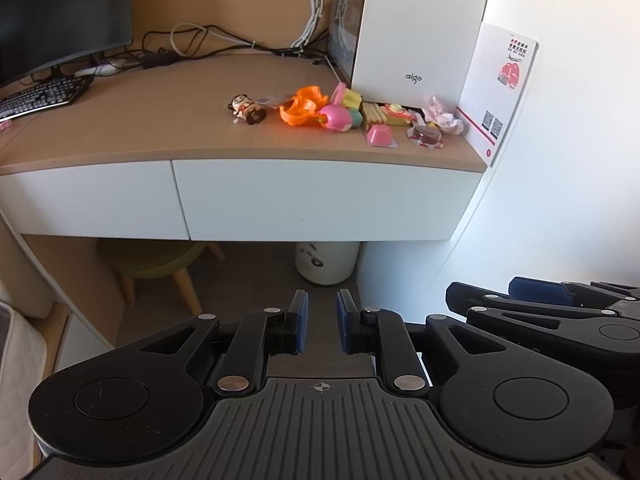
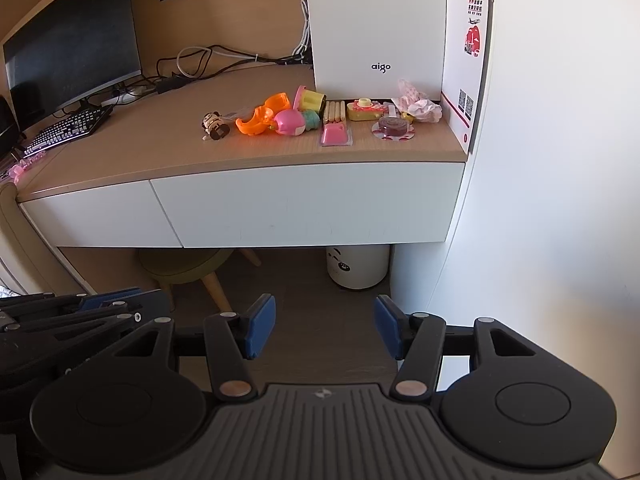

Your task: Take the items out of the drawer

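Two white drawer fronts sit shut under the wooden desk: the wide right drawer (image 1: 320, 196) (image 2: 304, 204) and the left drawer (image 1: 88, 196) (image 2: 100, 216). On the desktop above the right drawer lies a row of small toys: a figurine (image 1: 248, 109) (image 2: 215, 125), an orange shell (image 1: 302, 106) (image 2: 260, 117), a pink ball toy (image 1: 334, 117) (image 2: 289, 122) and a pink packet (image 1: 380, 136) (image 2: 335, 135). My left gripper (image 1: 322, 320) hangs well back from the drawers, narrowly open and empty. My right gripper (image 2: 325, 328) is beside it, wide open and empty.
A white aigo computer case (image 1: 416, 28) (image 2: 376, 24) and a leaflet (image 1: 500, 88) stand at the desk's right end against the wall. A monitor (image 2: 72, 48), keyboard (image 2: 68, 128) and cables lie to the left. A green stool (image 2: 188, 268) and white bin (image 2: 358, 266) stand under the desk.
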Demonstrator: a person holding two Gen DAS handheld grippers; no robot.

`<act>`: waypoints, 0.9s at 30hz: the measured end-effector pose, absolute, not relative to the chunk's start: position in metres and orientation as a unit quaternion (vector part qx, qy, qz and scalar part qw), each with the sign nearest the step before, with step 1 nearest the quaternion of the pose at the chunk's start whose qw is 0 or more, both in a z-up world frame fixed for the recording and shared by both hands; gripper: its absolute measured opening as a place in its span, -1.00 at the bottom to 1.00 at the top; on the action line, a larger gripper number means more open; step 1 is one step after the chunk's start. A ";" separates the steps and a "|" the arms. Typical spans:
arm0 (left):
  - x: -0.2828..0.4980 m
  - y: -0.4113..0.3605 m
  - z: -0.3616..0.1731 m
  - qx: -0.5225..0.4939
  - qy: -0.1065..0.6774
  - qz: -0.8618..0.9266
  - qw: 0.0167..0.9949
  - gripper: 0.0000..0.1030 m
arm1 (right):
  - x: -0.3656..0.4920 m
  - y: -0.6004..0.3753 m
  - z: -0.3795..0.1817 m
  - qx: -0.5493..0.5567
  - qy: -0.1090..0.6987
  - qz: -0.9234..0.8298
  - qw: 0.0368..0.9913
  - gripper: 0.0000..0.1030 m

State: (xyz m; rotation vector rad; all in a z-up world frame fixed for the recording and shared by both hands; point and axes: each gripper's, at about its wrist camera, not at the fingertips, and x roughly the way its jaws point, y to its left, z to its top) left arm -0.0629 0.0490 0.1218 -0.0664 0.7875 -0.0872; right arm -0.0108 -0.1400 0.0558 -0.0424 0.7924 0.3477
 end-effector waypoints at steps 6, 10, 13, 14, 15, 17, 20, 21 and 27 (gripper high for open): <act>-0.064 0.051 0.120 -0.033 0.384 -0.040 0.922 -0.66 | -0.011 -0.139 0.056 -0.021 0.385 0.169 0.907 0.07; -0.065 0.052 0.119 -0.033 0.385 -0.037 0.922 -0.66 | -0.011 -0.139 0.055 -0.020 0.385 0.169 0.907 0.07; -0.065 0.053 0.119 -0.034 0.388 -0.036 0.920 -0.66 | -0.011 -0.139 0.055 -0.019 0.386 0.169 0.907 0.07; -0.064 0.052 0.119 -0.033 0.388 -0.035 0.920 -0.66 | -0.011 -0.139 0.055 -0.018 0.386 0.169 0.907 0.07; -0.064 0.052 0.119 -0.033 0.389 -0.034 0.920 -0.66 | -0.011 -0.139 0.055 -0.018 0.386 0.169 0.906 0.07; -0.064 0.052 0.119 -0.033 0.389 -0.034 0.920 -0.66 | -0.011 -0.139 0.055 -0.018 0.387 0.170 0.906 0.07; -0.064 0.052 0.119 -0.033 0.389 -0.034 0.920 -0.66 | -0.011 -0.139 0.054 -0.017 0.388 0.170 0.906 0.07; -0.064 0.052 0.119 -0.033 0.389 -0.034 0.920 -0.66 | -0.011 -0.139 0.054 -0.017 0.388 0.170 0.906 0.07; -0.064 0.052 0.118 -0.034 0.390 -0.032 0.920 -0.66 | -0.011 -0.139 0.054 -0.016 0.388 0.169 0.906 0.07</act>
